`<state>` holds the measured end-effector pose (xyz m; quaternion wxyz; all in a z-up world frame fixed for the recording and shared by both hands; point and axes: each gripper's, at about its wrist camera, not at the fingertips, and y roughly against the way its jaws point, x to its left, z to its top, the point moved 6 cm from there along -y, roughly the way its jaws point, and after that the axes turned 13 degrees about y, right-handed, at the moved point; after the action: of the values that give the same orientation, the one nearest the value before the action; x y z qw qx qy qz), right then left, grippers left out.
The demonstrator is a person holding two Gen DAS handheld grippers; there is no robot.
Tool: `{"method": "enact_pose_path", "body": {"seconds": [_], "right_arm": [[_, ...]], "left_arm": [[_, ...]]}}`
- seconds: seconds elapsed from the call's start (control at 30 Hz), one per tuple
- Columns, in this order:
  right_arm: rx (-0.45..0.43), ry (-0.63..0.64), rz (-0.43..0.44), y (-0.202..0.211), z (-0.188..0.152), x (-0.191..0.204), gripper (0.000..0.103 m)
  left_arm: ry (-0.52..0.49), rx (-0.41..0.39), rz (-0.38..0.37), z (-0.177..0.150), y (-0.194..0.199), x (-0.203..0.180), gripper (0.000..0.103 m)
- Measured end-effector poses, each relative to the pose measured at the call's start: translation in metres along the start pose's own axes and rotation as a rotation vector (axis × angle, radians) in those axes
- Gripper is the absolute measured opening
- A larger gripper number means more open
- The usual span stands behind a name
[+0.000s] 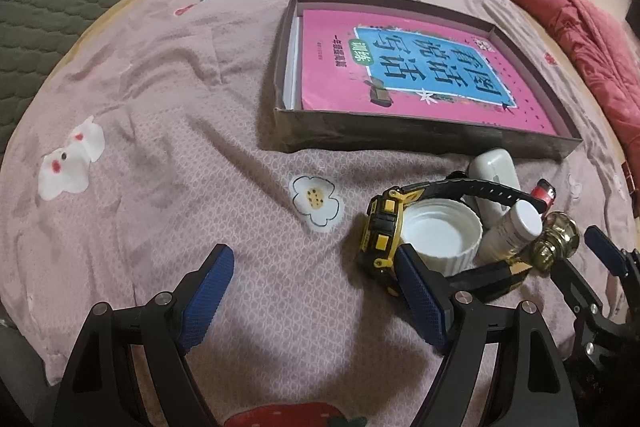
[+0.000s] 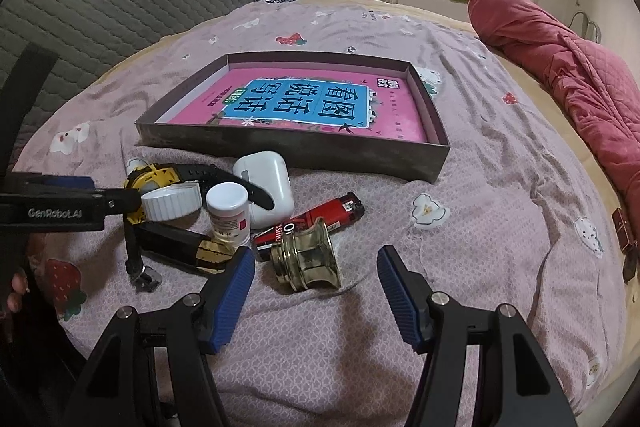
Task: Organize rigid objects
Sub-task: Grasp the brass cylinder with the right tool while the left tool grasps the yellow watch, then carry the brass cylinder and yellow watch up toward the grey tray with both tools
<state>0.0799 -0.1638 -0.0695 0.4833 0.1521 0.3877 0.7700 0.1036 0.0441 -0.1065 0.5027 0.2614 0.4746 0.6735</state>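
Here, right gripper (image 2: pixel 316 283) gapes around brass knob (image 2: pixel 306 261); box (image 2: pixel 288 147) beyond.

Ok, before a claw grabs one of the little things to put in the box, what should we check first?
1. Right gripper open: ok, jaws wide apart.
2. Left gripper open: ok, holding nothing.
3. Brass knob lined up with the right gripper: ok, lying on its side just ahead of the fingers.
4. Knob free of neighbours: not ok, the red lighter touches or overlaps it.
5. Room in the box: ok, only the flat pink book inside.
6. Grippers clear of each other: cannot tell, the left one sits close by the watch.
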Motion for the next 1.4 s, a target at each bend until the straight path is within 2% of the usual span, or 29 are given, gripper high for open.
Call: {"method": "enact_pose_path", "body": {"seconds": [0.07,0.13,0.3,0.37,0.63,0.7,0.73,0.8,0.87,0.93,1.03,1.23,1.4], "right_arm": [[0.001,0.003,0.001,-0.001,0.0,0.0,0.063],[0.004,0.0,0.005,-0.002,0.0,-0.001,0.063],[0.014,-0.013,0.009,-0.007,0.0,-0.006,0.063],[0.018,-0.013,0.004,-0.009,0.0,-0.008,0.063],[0.03,0.046,0.007,-0.016,0.001,0.001,0.063],[0.029,0.074,-0.005,-0.018,0.003,0.004,0.063],[0.031,0.094,-0.013,-0.019,0.004,0.006,0.063],[0.043,0.134,-0.03,-0.023,0.004,0.009,0.063],[0.064,0.177,-0.042,-0.028,0.002,0.012,0.057],[0.074,0.197,-0.047,-0.03,0.001,0.014,0.045],[0.056,0.206,-0.035,-0.028,0.003,0.016,0.035],[0.014,0.15,0.005,-0.02,0.007,0.008,0.035],[-0.043,0.062,0.042,-0.01,0.013,-0.007,0.035]], "left_arm": [[-0.017,0.013,0.009,0.0,-0.005,-0.003,0.082],[-0.032,0.024,0.004,0.001,-0.008,-0.007,0.075],[-0.096,0.021,-0.011,0.001,-0.012,-0.024,0.047],[-0.119,0.025,-0.007,0.0,-0.016,-0.03,0.042],[-0.091,0.044,-0.038,0.007,-0.026,-0.03,0.032],[-0.095,0.039,-0.044,0.008,-0.026,-0.032,0.027],[-0.092,0.036,-0.053,0.007,-0.026,-0.032,0.021],[-0.088,0.032,-0.064,0.008,-0.025,-0.032,0.02],[-0.086,0.028,-0.074,0.008,-0.023,-0.033,0.02],[-0.09,0.025,-0.082,0.009,-0.022,-0.033,0.019],[-0.089,0.019,-0.105,0.009,-0.018,-0.034,0.018],[-0.034,0.02,-0.171,0.016,-0.011,-0.026,0.018],[-0.029,-0.035,-0.2,0.021,0.005,-0.026,0.018]]}}
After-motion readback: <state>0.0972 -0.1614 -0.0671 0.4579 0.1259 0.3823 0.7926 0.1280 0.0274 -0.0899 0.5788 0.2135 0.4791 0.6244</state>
